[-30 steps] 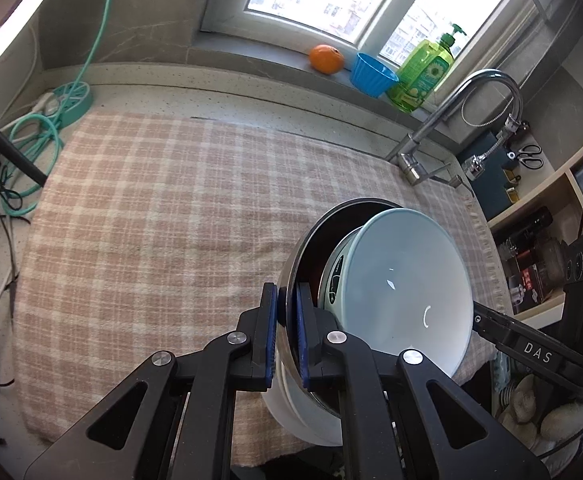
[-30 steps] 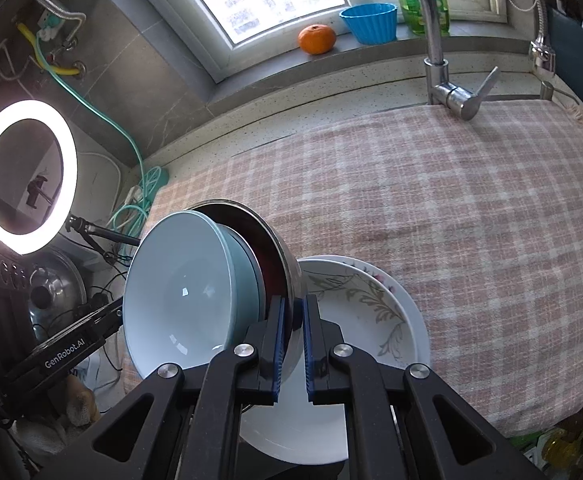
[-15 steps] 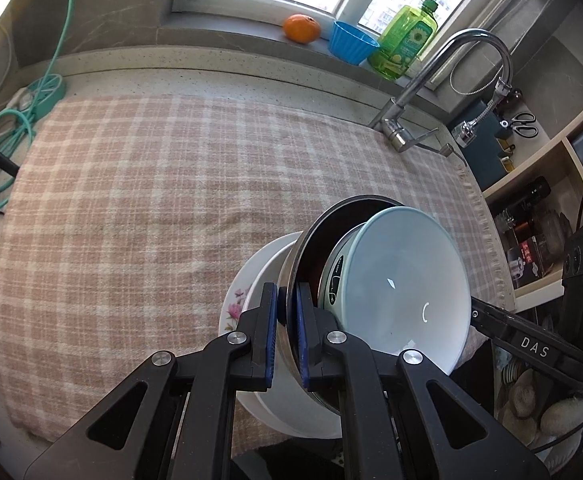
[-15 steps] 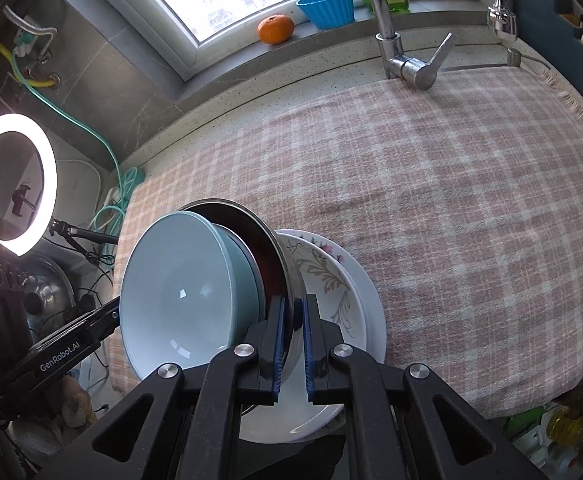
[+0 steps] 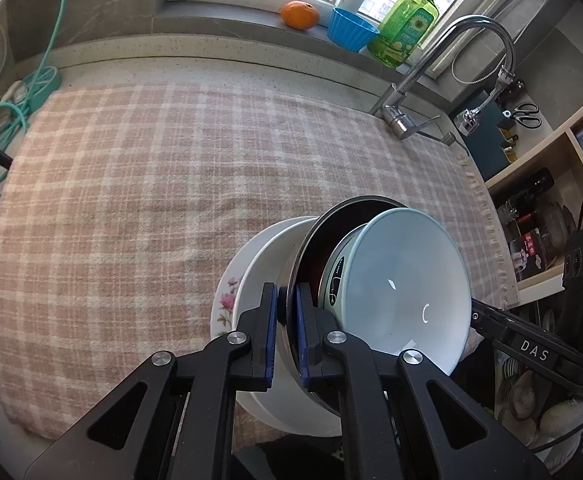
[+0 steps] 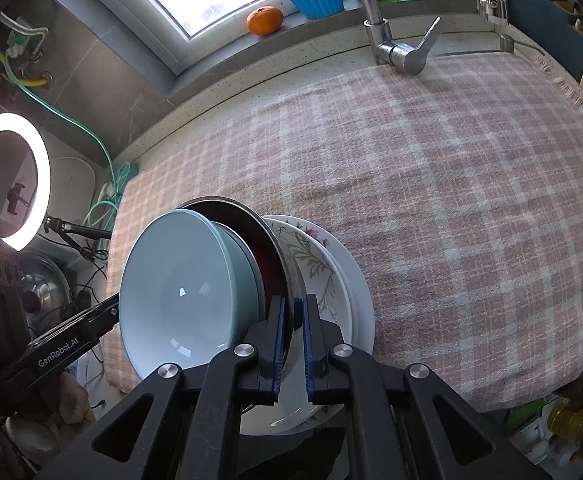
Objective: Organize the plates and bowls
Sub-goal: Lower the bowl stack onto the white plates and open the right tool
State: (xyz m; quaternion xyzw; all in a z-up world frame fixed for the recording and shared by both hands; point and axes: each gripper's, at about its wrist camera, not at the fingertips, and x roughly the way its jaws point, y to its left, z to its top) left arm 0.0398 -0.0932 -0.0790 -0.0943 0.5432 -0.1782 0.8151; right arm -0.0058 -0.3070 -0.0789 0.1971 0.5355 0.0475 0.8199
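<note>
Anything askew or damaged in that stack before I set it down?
No chips or spills that I can see. The oddity is the tilt: the metal bowl, pinched at its rim by both grippers, is carried nearly on edge, and the light blue bowl sits loose inside it, above the flowered plates on the checked cloth.

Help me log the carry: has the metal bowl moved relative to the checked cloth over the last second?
Yes. The metal bowl now hangs further in over the checked cloth, away from its near edge, toward the faucet.
</note>
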